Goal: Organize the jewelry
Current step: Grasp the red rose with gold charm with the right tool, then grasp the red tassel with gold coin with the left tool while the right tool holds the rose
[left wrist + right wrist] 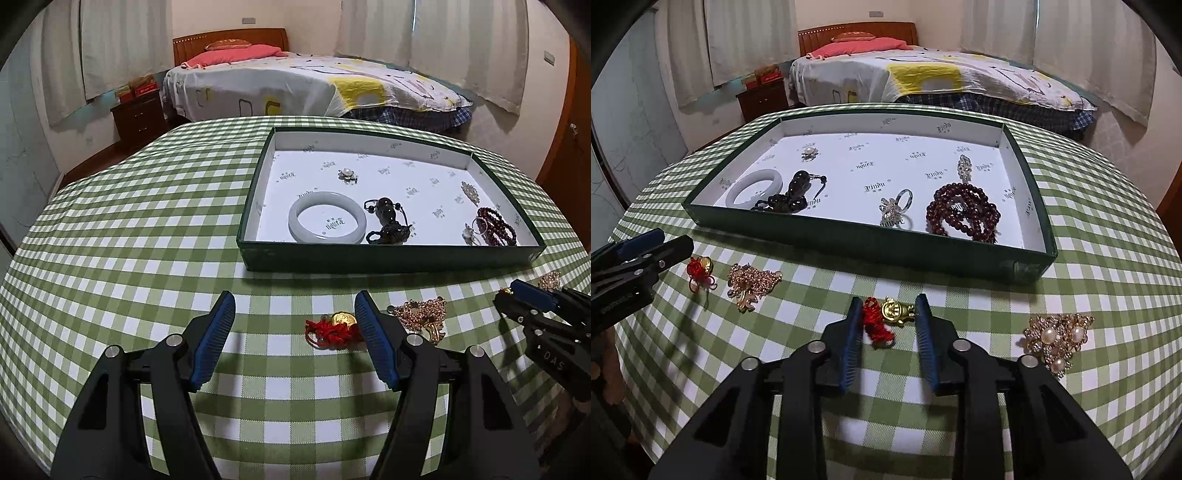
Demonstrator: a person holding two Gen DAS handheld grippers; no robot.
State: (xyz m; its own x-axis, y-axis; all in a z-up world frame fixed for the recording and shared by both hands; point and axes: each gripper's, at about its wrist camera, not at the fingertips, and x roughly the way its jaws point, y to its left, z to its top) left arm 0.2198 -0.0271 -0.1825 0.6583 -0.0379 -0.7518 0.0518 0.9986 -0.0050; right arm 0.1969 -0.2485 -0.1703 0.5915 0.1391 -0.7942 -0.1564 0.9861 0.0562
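My right gripper [888, 300] sits low on the checked cloth, its blue pads touching both ends of a gold figure charm with a red cord [892, 314], still resting on the table. My left gripper [294, 295] stands open over a second red-cord gold charm [332, 326], which lies close to the right-hand finger [373, 332]. Neither pad touches it. A gold rhinestone brooch [419, 314] lies just right of that finger. The green tray [388, 254] behind holds a pale bangle [327, 218], dark beads [388, 221], a ring [897, 208] and a red bead bracelet [962, 212].
A pearl brooch [1058, 338] lies on the cloth right of my right gripper. The tray also holds a small pearl flower [347, 174] and a crystal brooch [964, 168]. The round table's edge curves close on both sides. A bed stands beyond the table.
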